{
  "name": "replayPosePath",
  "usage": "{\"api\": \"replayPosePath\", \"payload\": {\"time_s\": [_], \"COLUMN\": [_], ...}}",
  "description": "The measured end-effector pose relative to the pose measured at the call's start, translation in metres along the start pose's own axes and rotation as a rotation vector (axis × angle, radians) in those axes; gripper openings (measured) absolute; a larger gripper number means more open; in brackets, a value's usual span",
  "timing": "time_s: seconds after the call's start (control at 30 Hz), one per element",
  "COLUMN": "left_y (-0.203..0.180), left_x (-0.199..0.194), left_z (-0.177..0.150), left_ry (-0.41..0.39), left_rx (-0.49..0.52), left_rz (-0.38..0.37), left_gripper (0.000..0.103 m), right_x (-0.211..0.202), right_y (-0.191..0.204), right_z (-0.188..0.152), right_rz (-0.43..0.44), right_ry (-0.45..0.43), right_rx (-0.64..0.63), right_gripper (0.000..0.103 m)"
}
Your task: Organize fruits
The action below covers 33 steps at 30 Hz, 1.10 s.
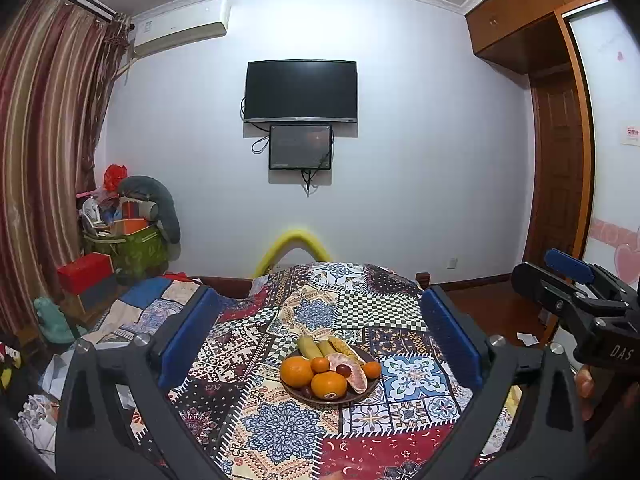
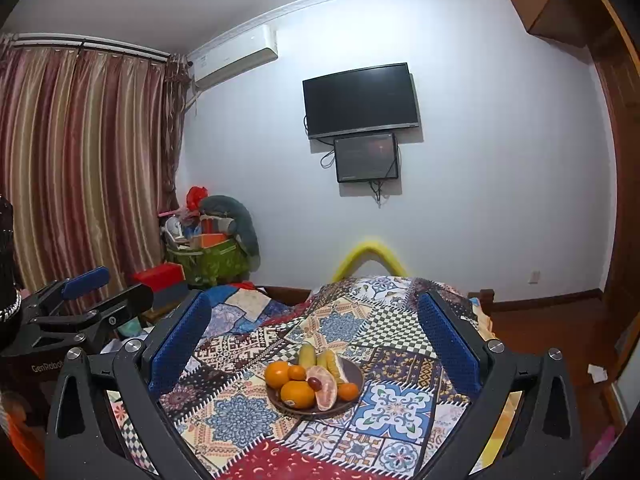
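Both hand-held grippers were just hovering, jaws spread wide with nothing between them. The left hand-held gripper and the right hand-held gripper both pointed at the same brown plate of fruit, well short of it.

The plate sat on a patchwork quilt spread over what looked like a bed, all checks, florals and red moon patches. On it: two big oranges, a couple of small tangerines, a peeled pomelo piece, yellow-green bananas at the back, and a dark grape or two.

Room-wise, a white wall with a dark TV and a smaller screen under it, an air conditioner up left, striped curtains, a green bin stuffed with junk in the corner, a red box, and a wooden wardrobe on the right. Something yellow arched past the bed's far end.
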<state>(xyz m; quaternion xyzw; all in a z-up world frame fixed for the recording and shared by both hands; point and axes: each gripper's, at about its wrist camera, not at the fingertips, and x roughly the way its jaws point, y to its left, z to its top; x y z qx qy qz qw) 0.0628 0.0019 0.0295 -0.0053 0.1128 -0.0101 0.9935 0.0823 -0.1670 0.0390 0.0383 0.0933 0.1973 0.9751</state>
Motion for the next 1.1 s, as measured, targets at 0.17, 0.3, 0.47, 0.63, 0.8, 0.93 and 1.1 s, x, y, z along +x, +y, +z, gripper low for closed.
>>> {"api": "replayPosePath", "payload": {"time_s": [0.17, 0.3, 0.47, 0.63, 0.8, 0.93, 1.1], "left_y": [-0.0015, -0.0021, -0.0015, -0.0021, -0.0018, -0.0017, 0.0006], "left_x": [0.0015, 0.0019, 0.0023, 0.0022, 0.0017, 0.0022, 0.0033], "left_z": [0.0003, 0.0008, 0.001, 0.0009, 0.0009, 0.001, 0.0003], "left_ry": [0.005, 0.009, 0.017, 0.013, 0.013, 0.016, 0.017], "left_rx": [0.002, 0.002, -0.01, -0.007, -0.007, -0.008, -0.018], "left_rz": [-0.005, -0.012, -0.025, -0.027, -0.03, -0.025, -0.022], "left_gripper": [0.103, 0.103, 0.103, 0.103, 0.103, 0.103, 0.103], "right_x": [-0.0008, -0.0021, -0.0032, -0.0029, -0.003, -0.0028, -0.0005], "right_y": [-0.0003, -0.0017, -0.0027, -0.0023, -0.0028, -0.0025, -0.0042], "right_z": [0.0002, 0.0016, 0.0038, 0.0045, 0.0042, 0.0044, 0.0032], "right_rz": [-0.001, -0.005, -0.01, -0.017, -0.016, -0.018, -0.023], "right_ry": [0.001, 0.001, -0.002, -0.002, -0.003, -0.002, 0.004], "right_rx": [-0.003, -0.001, 0.001, -0.001, 0.002, 0.001, 0.002], "right_gripper": [0.103, 0.103, 0.103, 0.103, 0.103, 0.103, 0.103]}}
